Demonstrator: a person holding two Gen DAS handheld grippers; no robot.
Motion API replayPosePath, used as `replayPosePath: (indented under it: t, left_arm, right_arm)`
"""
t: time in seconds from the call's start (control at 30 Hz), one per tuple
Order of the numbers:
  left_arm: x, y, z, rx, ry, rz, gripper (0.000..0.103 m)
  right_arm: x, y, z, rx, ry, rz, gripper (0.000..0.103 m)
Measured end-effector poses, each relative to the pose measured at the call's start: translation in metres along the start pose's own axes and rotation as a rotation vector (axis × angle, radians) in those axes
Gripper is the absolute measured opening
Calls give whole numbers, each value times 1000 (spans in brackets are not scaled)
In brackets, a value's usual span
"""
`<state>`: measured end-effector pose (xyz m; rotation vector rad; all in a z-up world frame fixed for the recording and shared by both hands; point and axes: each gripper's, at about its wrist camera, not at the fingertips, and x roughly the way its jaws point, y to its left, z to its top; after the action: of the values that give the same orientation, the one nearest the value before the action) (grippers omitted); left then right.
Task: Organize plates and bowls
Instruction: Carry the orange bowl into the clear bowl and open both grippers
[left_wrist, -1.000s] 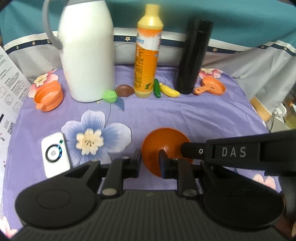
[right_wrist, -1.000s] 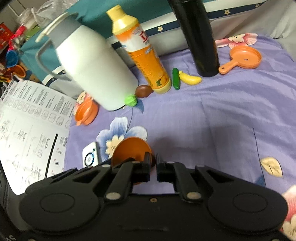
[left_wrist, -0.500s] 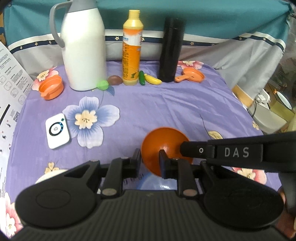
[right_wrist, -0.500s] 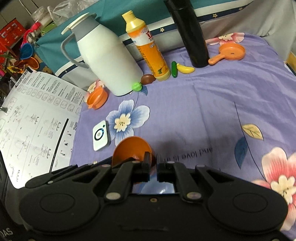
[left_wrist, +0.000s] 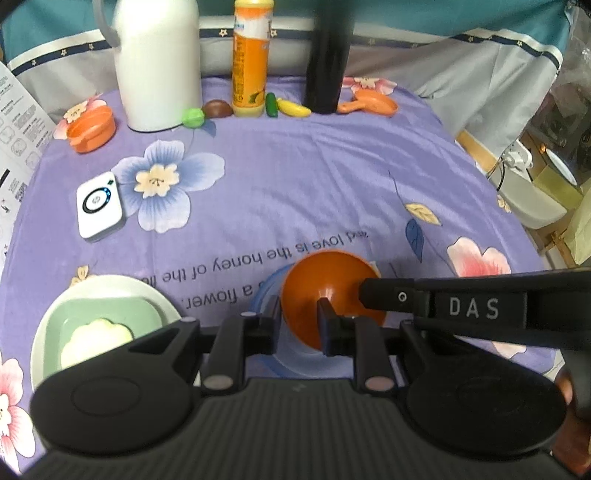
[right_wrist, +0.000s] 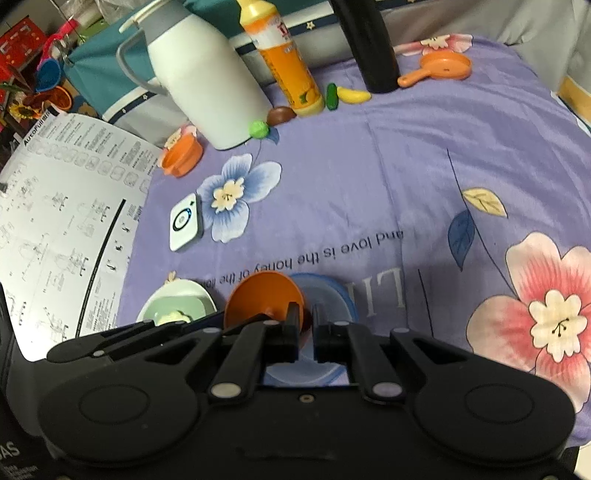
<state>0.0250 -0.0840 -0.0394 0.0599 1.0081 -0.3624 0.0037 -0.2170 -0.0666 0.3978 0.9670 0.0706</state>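
On the purple floral cloth, both jaws pinched a round orange plastic bowl above a blue plate; a white plate held a green dish.

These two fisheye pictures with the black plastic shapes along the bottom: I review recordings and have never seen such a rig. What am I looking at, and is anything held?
No robot here: a person holds a two-finger gripper in each hand, and each gripper carries a camera looking forward along its fingers. The black shapes are the grippers themselves.

The left-wrist view shows the left gripper with its fingers either side of the rim of a small orange plastic bowl. The right gripper reaches in from the side and pinches the same bowl, above a light blue round plate.

Everything sits on a purple flowered tablecloth. Near the left gripper is a white plate holding a pale green square dish. Farther back stand a white thermos jug, an orange bottle and a black flask, with small toy foods beside them.
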Motion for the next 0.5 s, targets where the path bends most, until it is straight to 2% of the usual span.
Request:
replayPosePath:
  t: [0.43,0.5]
  left_arm:
    - [21,1,-3,7,41,5,19]
    - [23,1,-3,11,42,3,22]
  right_arm:
    - [22,-8,-3,12,42,-7,9]
    - [25,-8,-3,12,44,-5,9]
